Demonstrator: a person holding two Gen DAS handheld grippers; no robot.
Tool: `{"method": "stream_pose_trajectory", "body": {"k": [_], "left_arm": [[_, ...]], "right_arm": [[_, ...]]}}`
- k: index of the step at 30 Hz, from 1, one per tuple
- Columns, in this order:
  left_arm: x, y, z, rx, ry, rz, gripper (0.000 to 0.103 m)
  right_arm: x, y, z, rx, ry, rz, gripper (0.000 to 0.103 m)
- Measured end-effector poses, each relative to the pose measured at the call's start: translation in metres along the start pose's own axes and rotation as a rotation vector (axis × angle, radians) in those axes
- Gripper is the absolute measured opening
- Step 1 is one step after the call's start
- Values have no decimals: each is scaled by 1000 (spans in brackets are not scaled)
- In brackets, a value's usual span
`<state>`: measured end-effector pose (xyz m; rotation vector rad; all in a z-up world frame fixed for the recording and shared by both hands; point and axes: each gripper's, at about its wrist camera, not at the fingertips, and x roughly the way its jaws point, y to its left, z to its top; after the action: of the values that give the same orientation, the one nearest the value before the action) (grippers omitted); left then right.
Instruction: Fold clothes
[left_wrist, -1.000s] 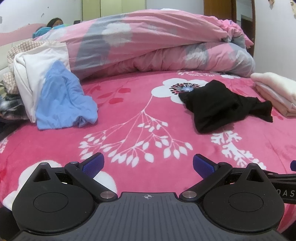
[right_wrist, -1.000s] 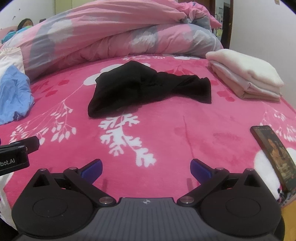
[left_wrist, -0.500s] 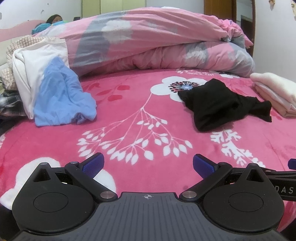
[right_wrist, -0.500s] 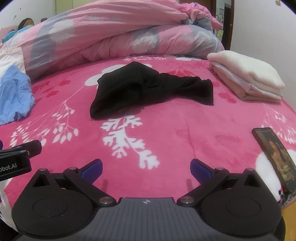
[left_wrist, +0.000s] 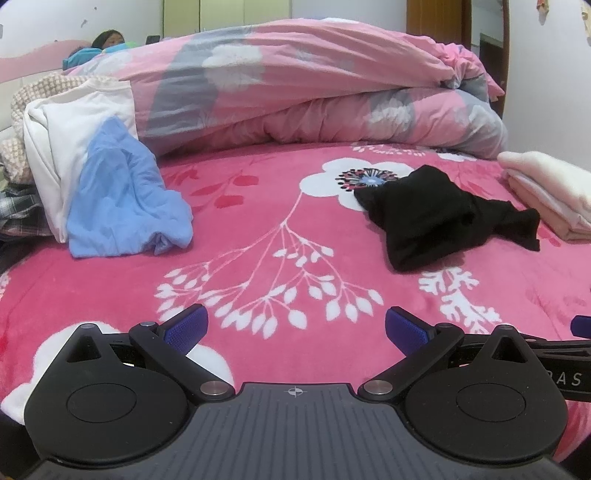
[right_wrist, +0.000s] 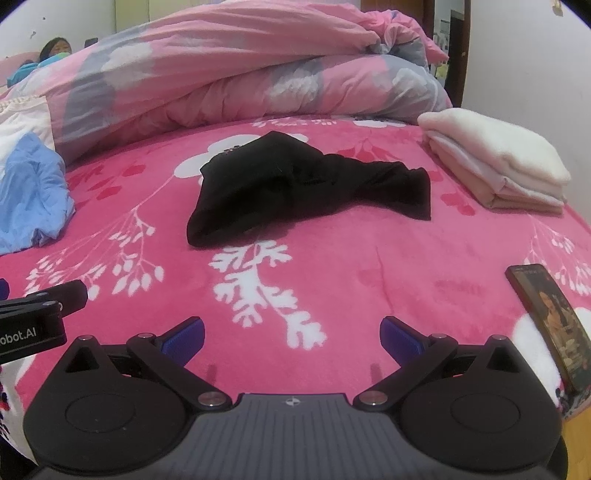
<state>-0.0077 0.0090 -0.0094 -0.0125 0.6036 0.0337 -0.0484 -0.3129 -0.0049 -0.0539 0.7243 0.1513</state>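
Note:
A crumpled black garment lies on the pink flowered blanket, well ahead of both grippers. A rumpled blue garment sits at the left against a white one. Folded cream and pale pink clothes are stacked at the right. My left gripper is open over the blanket's near part, nothing between its blue pads. My right gripper is open too, also holding nothing.
A bunched pink and grey duvet fills the back of the bed. A person lies at the far left behind it. A phone rests near the bed's right edge. More clothes are piled at far left.
Both views have drifted slightly: the black garment and the other clothes sit a little higher and nearer. Both grippers stay open and hold nothing.

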Motion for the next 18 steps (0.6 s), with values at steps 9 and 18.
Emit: {"method": "stream_pose_trajectory", "body": {"k": [9, 18], "left_arm": [[-2, 1, 0, -7, -2, 0, 103], [-5, 1, -1, -7, -6, 1, 103]], "right_arm": [[-3, 1, -1, 0, -6, -2, 103], [-6, 1, -2, 4, -10, -1, 103]]}}
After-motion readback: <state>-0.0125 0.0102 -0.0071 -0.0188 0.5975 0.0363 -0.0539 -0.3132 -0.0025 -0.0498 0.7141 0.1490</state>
